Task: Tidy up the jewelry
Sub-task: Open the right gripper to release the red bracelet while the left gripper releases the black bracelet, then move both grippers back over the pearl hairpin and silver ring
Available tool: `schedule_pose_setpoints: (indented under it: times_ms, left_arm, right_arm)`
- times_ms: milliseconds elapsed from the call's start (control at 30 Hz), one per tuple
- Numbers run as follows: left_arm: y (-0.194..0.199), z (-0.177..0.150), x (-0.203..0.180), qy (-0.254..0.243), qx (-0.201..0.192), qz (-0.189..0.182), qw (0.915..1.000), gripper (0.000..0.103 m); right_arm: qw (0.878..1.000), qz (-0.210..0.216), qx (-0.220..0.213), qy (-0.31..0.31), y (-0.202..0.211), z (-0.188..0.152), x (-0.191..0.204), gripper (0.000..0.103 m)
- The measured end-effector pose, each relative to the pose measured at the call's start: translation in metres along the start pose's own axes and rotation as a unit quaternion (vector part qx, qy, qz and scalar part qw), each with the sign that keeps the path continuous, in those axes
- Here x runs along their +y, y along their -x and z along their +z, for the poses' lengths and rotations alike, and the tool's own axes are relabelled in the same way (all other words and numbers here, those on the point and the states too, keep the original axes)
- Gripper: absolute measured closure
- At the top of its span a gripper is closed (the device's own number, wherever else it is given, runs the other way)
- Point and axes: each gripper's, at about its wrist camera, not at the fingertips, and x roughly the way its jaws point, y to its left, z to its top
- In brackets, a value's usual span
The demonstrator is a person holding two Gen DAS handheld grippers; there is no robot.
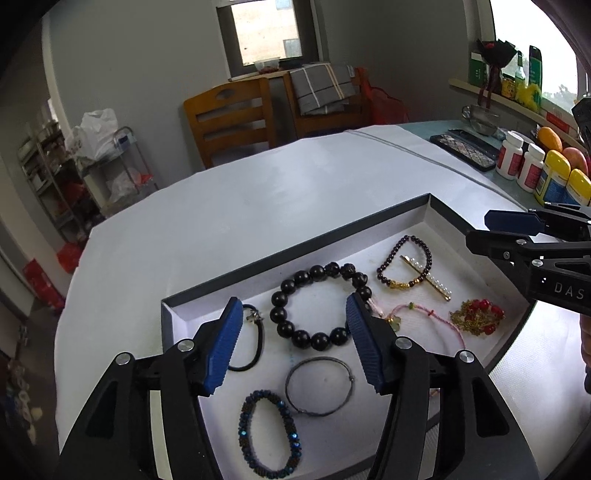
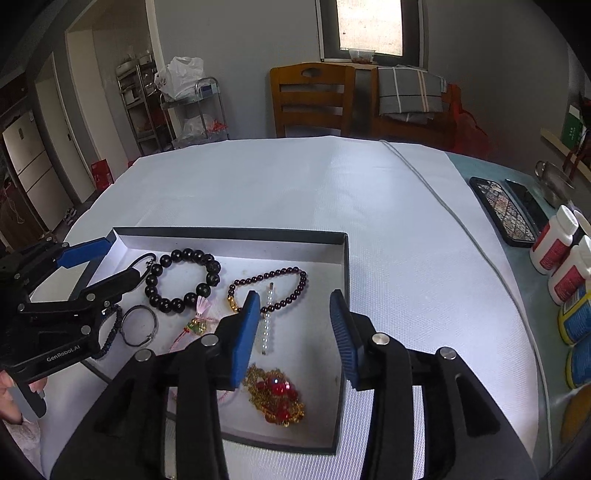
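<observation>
Left wrist only: blue bracelet [image 1: 269, 432] whole in tray [image 1: 295, 254].

White cloth [image 2: 295, 184] covered the table, grey cord [image 2: 443, 206] ran across it. On the right edge: patterned phone case [image 2: 504, 212], second dark phone [image 2: 526, 201] beside it, white bottles with red labels [image 2: 554, 247], yellow bottles [image 1: 557, 173], fruit [image 1: 550, 138] and a metal bowl [image 1: 480, 118]. Behind: wooden chair [image 2: 310, 99], a second one with a folded grey cloth [image 2: 410, 94], metal shelf rack [image 2: 147, 107], white plastic bag [image 2: 183, 75], window [image 2: 369, 26].
</observation>
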Motion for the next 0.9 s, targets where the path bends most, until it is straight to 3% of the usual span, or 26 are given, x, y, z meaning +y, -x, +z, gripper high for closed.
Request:
schedule_pose_setpoints:
  times_ms: [67, 333, 900]
  left_arm:
    - [0.008, -0.005, -0.003, 0.002, -0.002, -0.003, 1.0, 0.034]
    - [0.048, -0.027, -0.012, 0.004, -0.016, -0.01, 0.9998, 0.03]
    - [0.11, -0.079, -0.025, -0.013, -0.027, -0.026, 0.9992, 0.024]
  right_arm:
    - [1.0, -0.002, -0.003, 0.006, 0.01, -0.007, 0.002, 0.056]
    - [1.0, 0.011, -0.011, 0.021, 0.041, -0.04, 0.015, 0.041]
    - [0.998, 0.02, -0.028, 0.048, 0.09, -0.089, 0.038, 0.037]
